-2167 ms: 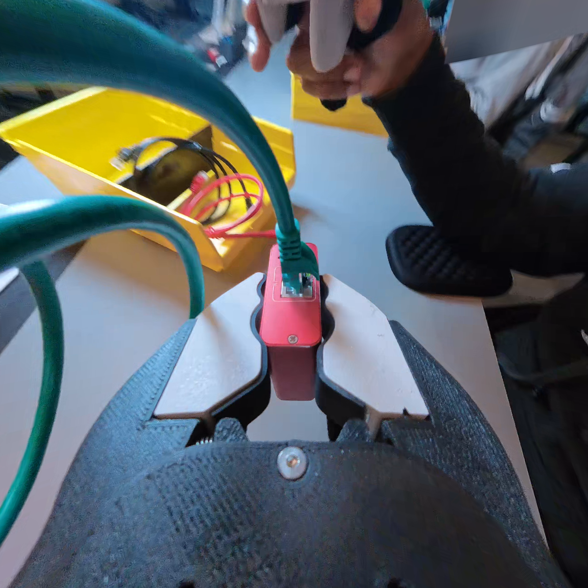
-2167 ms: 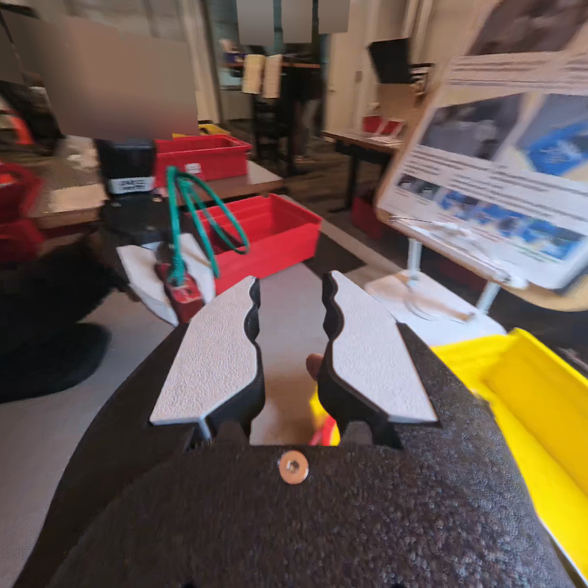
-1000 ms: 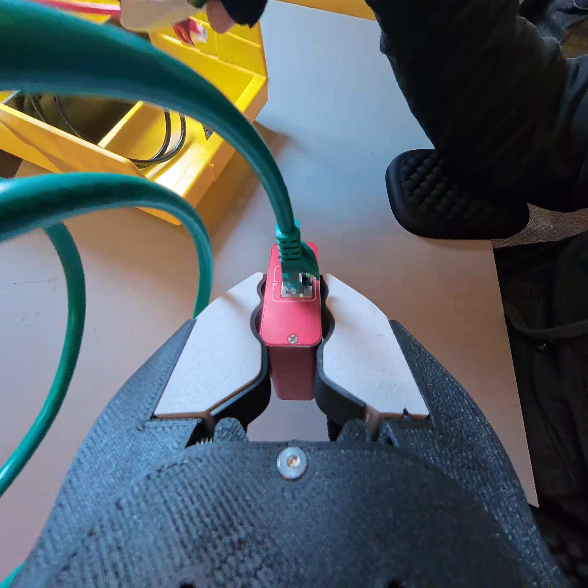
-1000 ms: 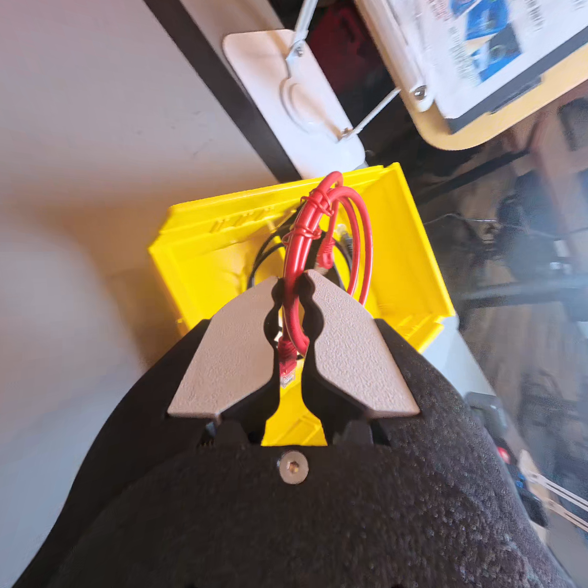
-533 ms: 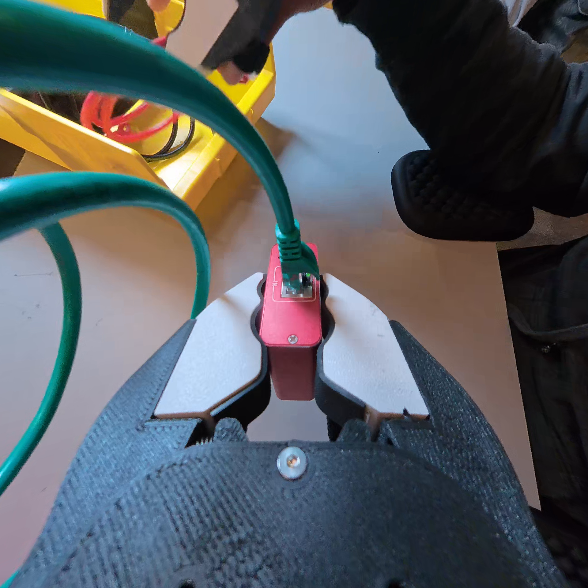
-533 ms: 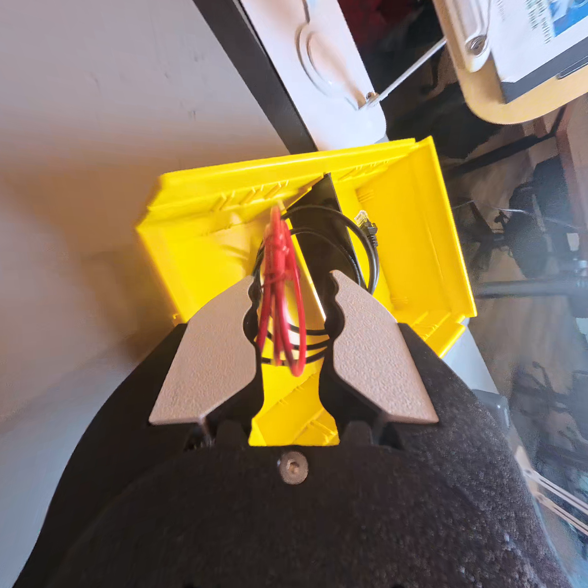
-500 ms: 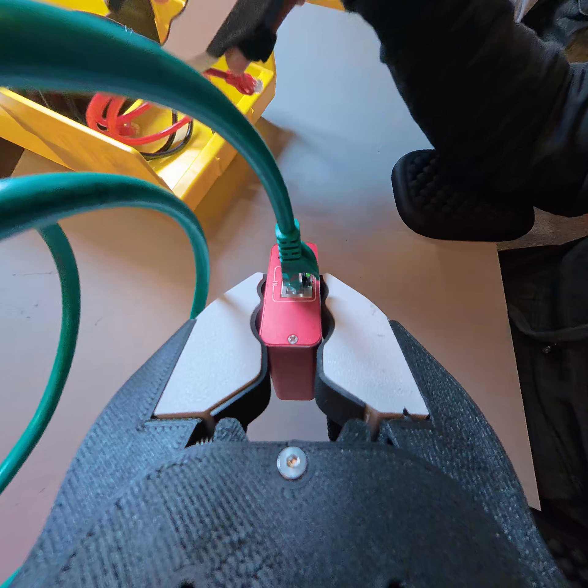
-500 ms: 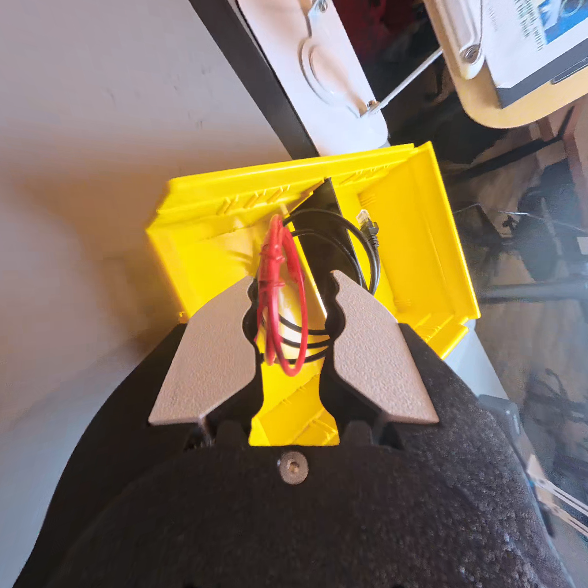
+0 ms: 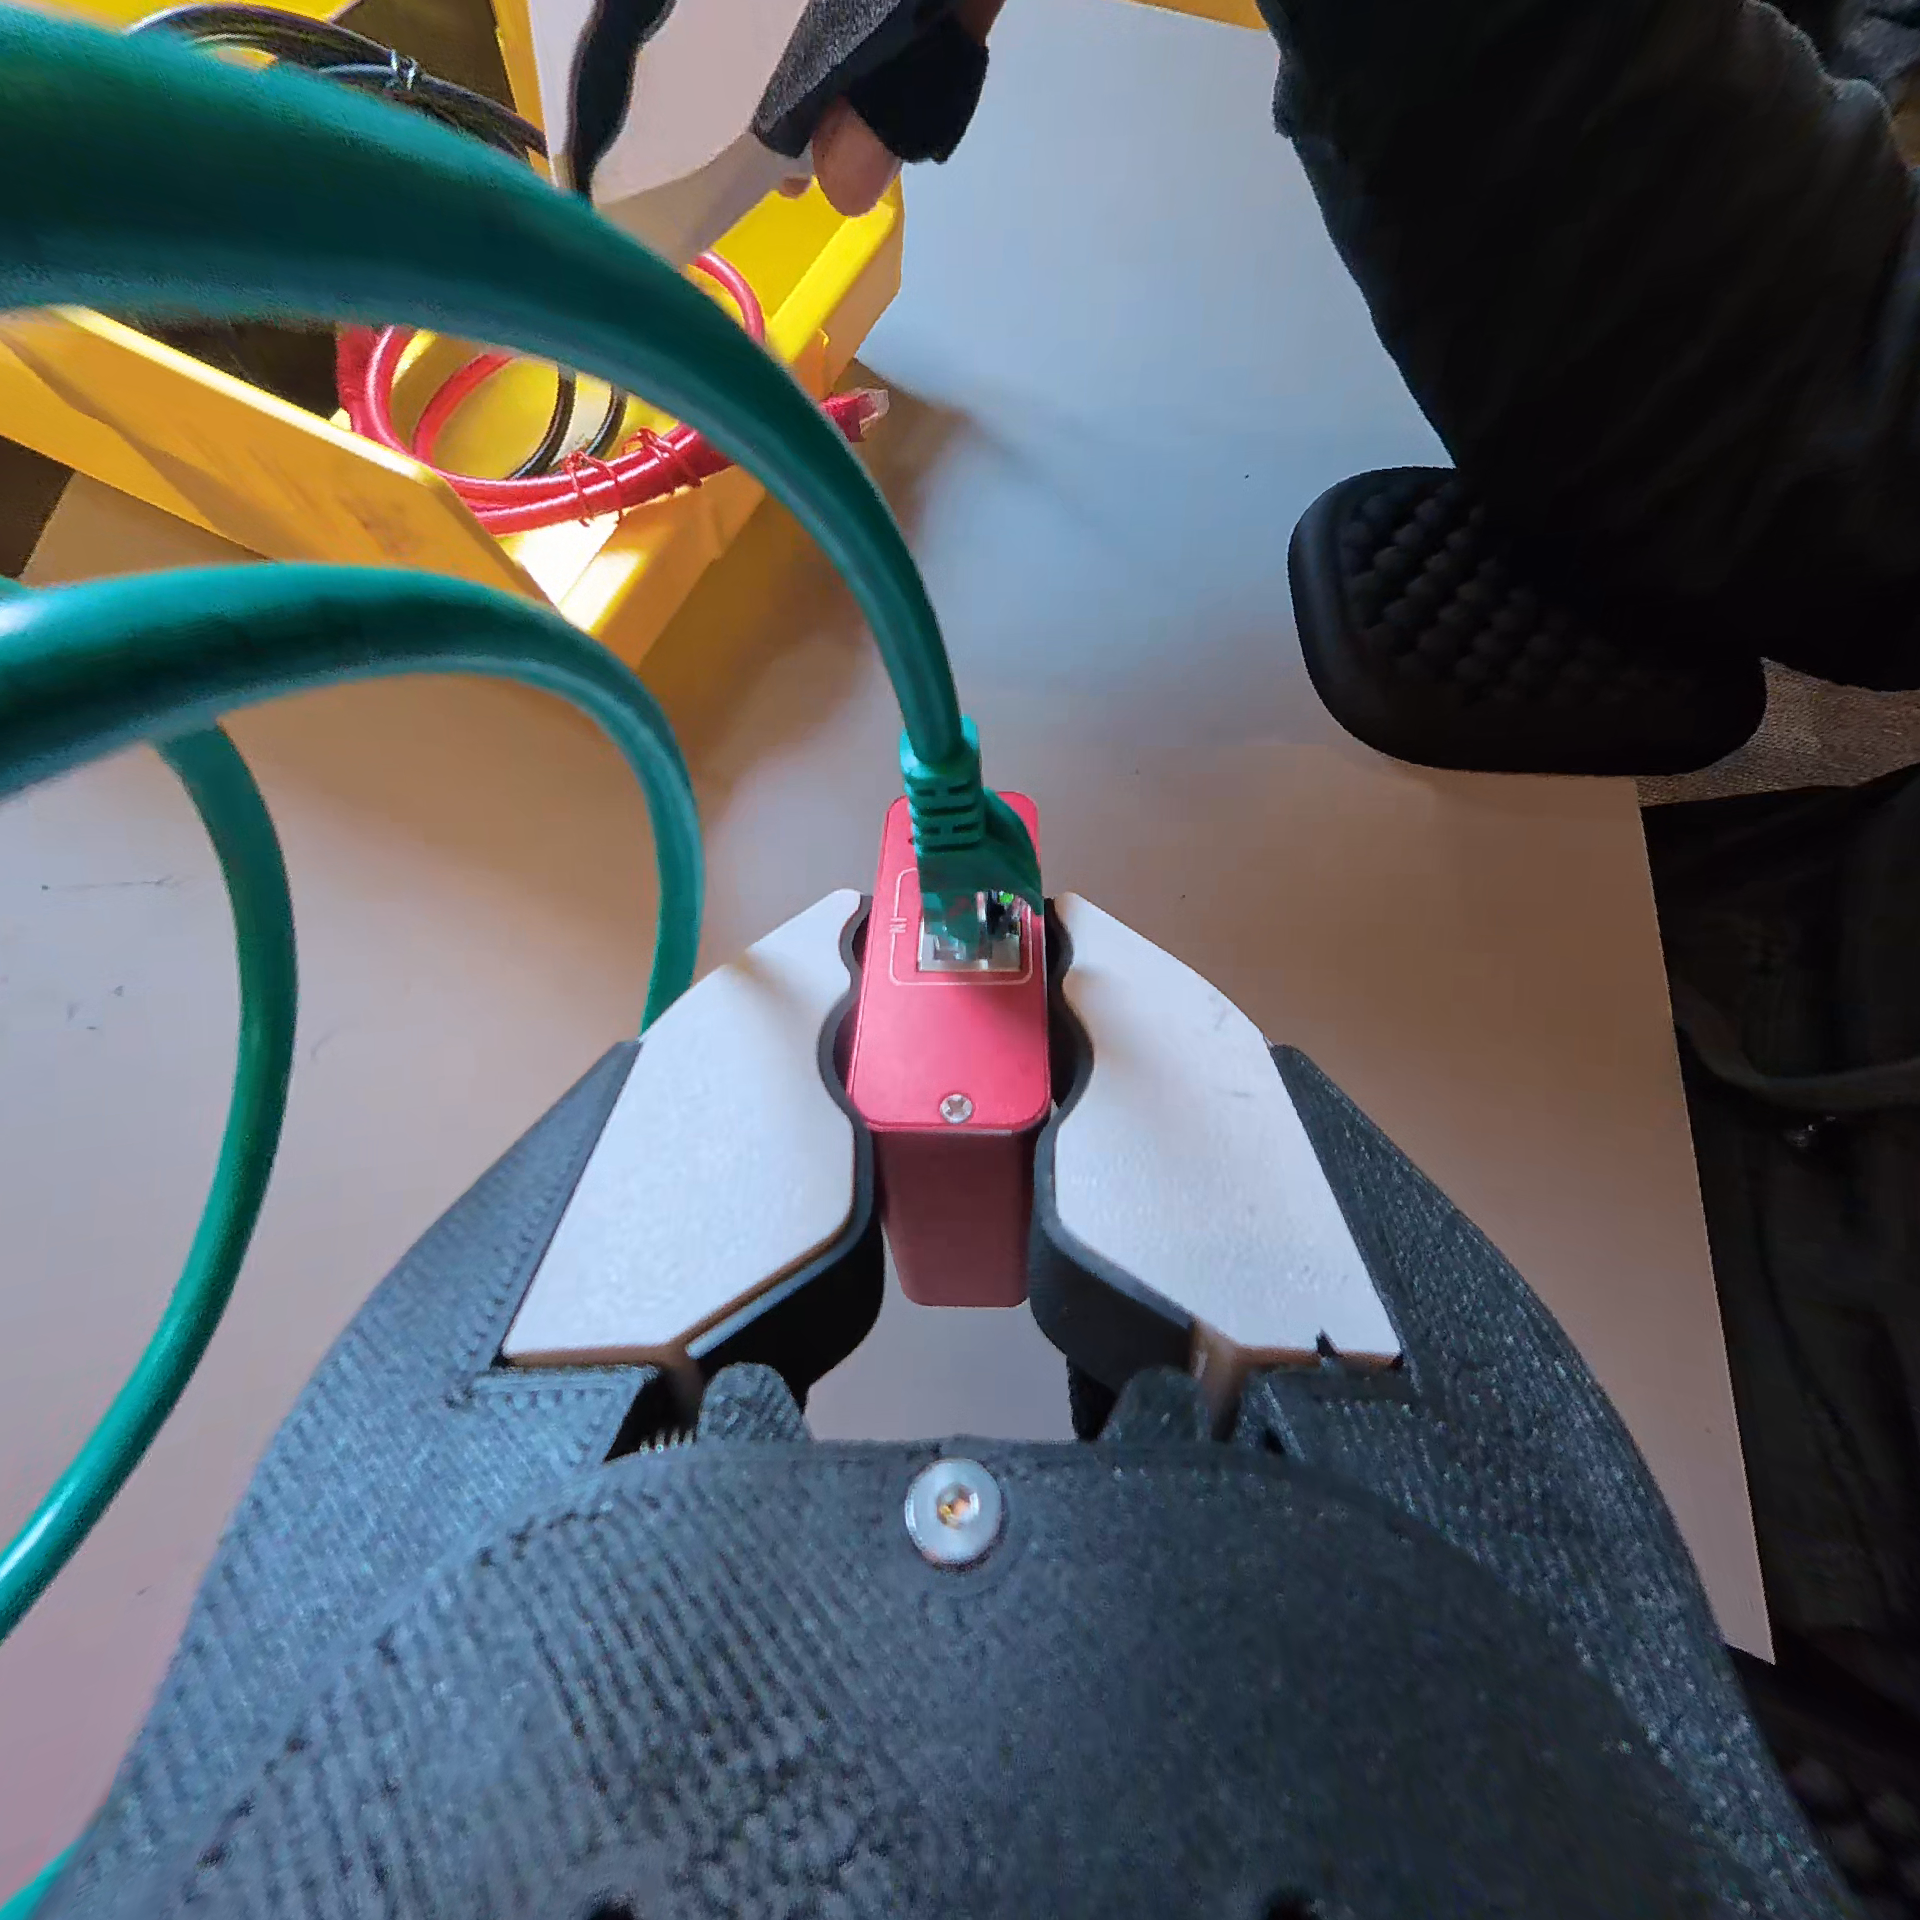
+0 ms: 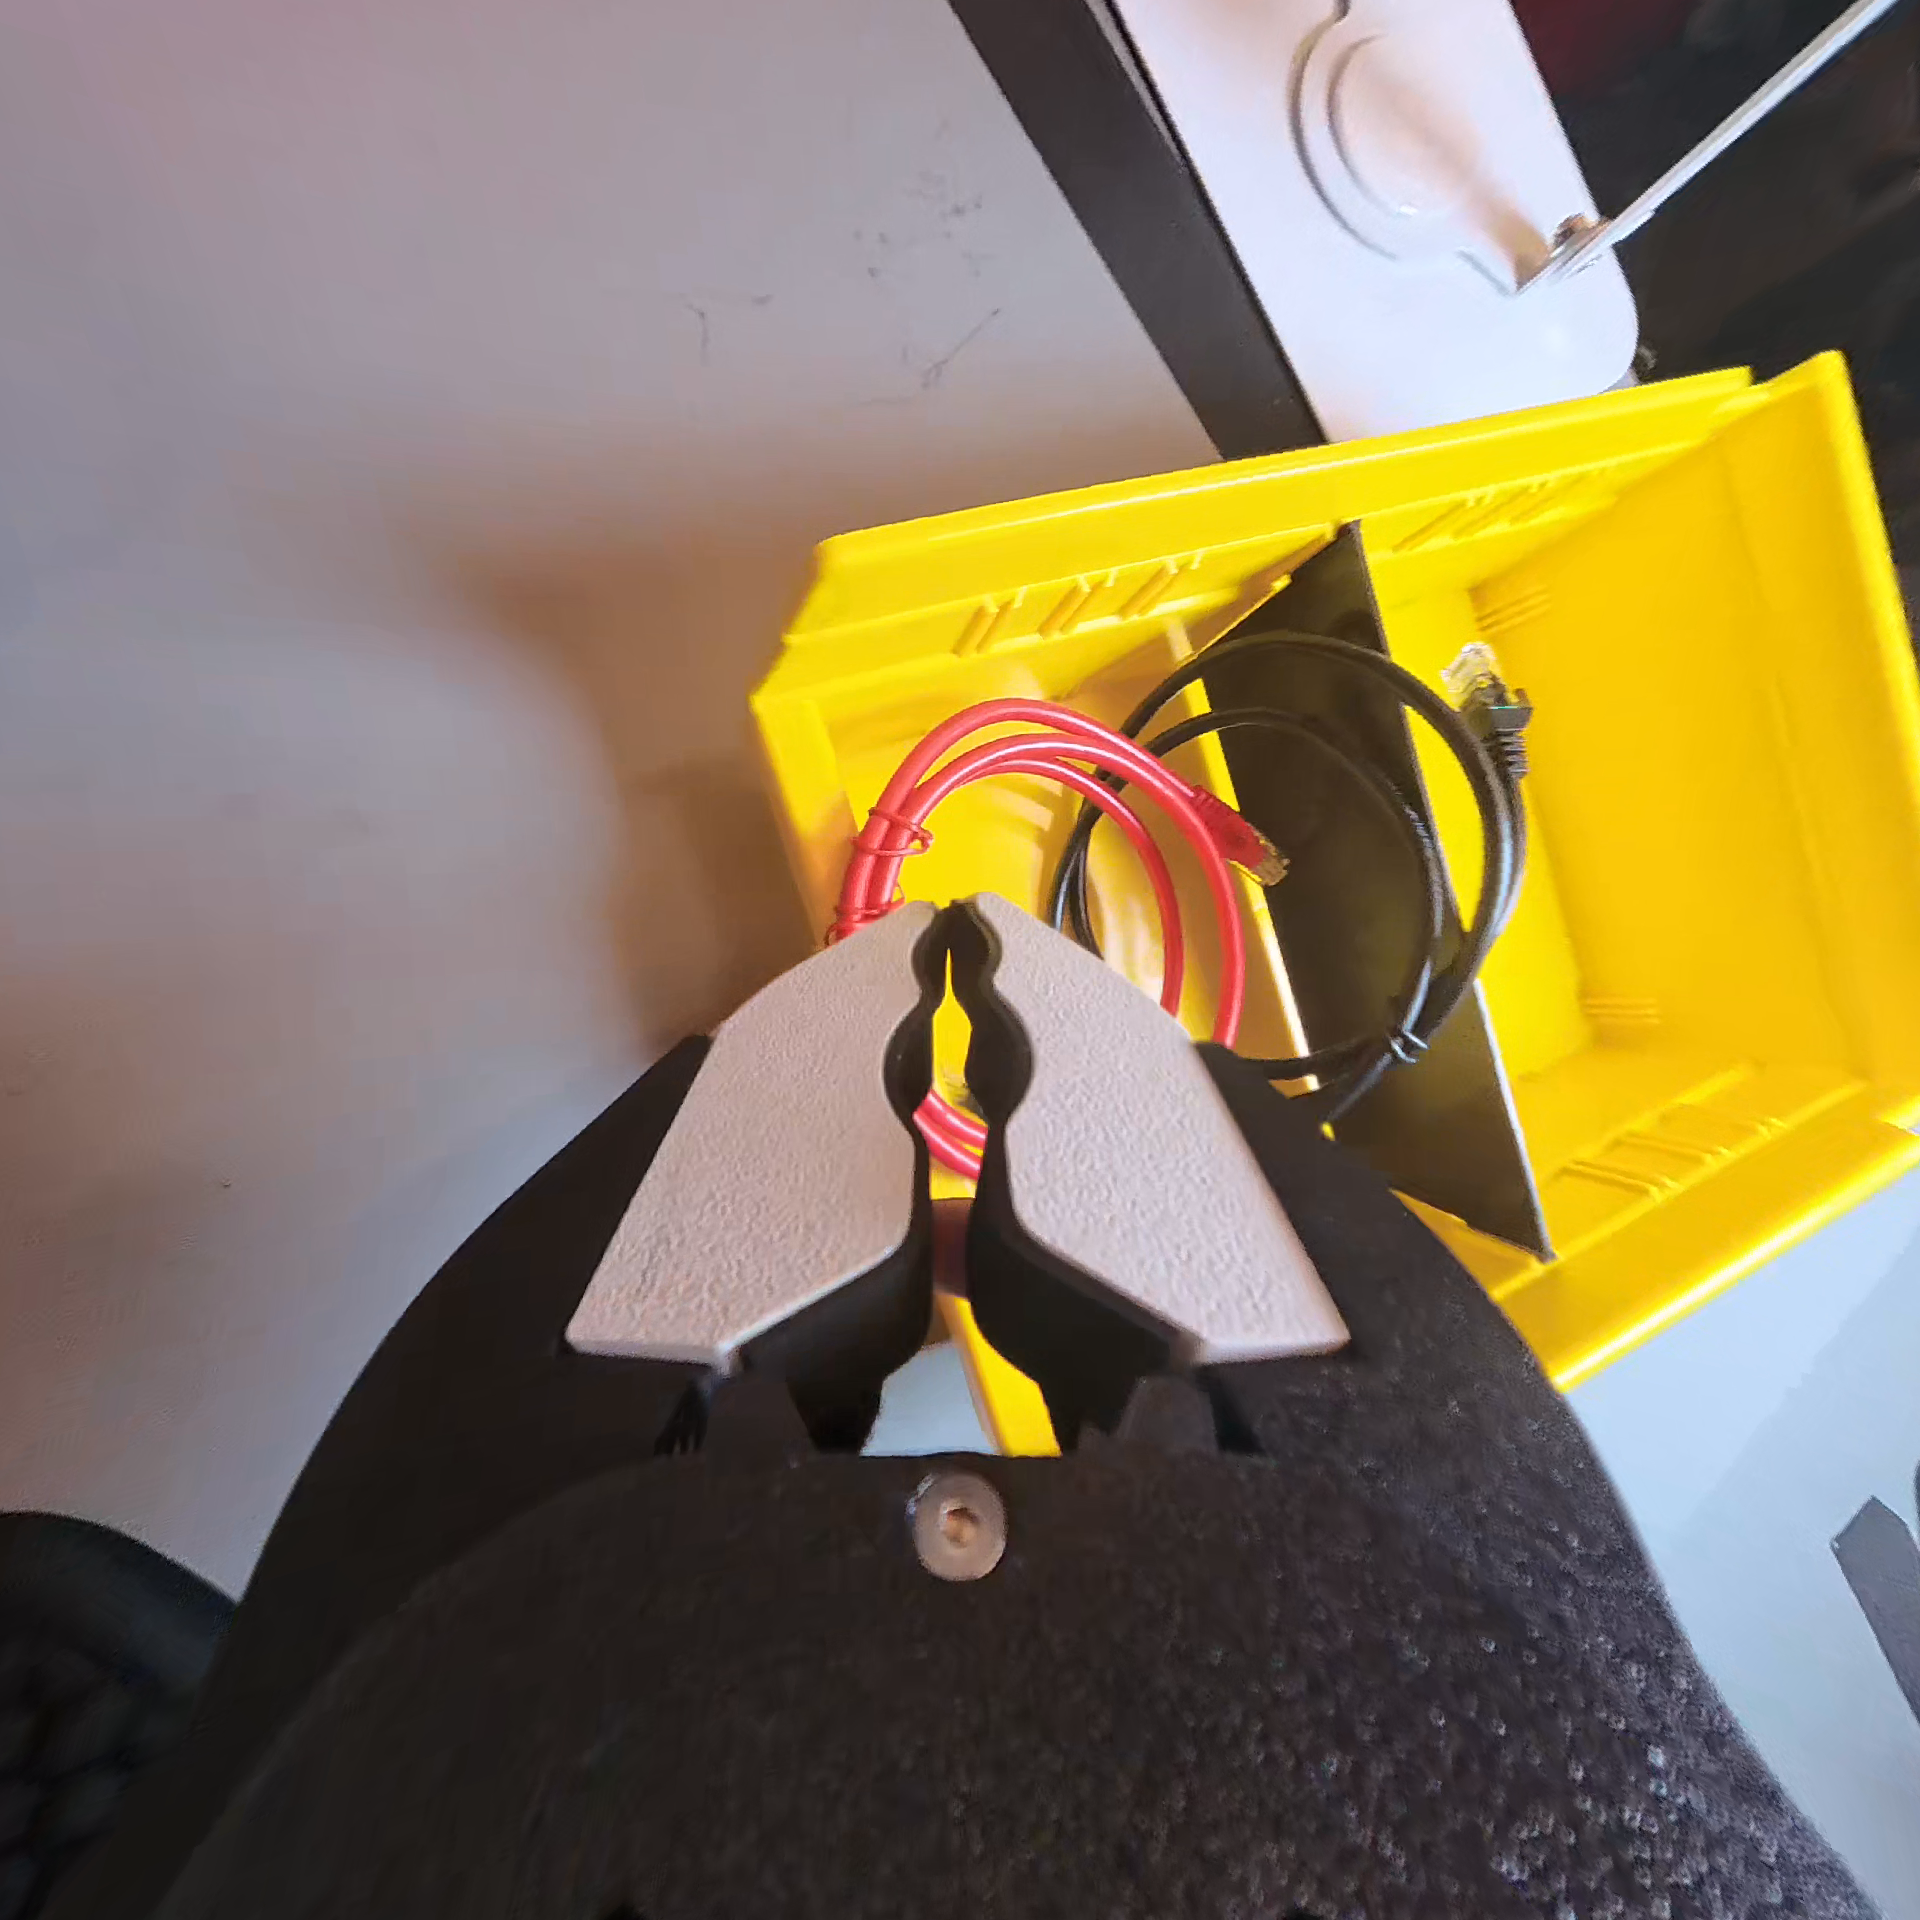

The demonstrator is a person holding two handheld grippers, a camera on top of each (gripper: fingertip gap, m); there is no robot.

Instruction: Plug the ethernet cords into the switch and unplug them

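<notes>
My left gripper is shut on a small red switch and holds it upright over the table. A green ethernet cord is plugged into its top port by its green plug and loops off to the left. My right gripper is shut and empty, above the near corner of a yellow bin. A coiled red ethernet cord lies loose in the bin. In the left wrist view the right gripper hangs over the bin, above the red cord.
A coiled black cord lies in the bin against a black divider. A white lamp base stands beyond the table's dark edge. A black chair armrest and a person in dark clothing are at the right. Tip to tip, the grippers are about 20 cm apart.
The right gripper let go of the red cord, which dropped into the yellow bin, then closed its fingers and drew back. The left gripper has kept still with the switch and green cord.
</notes>
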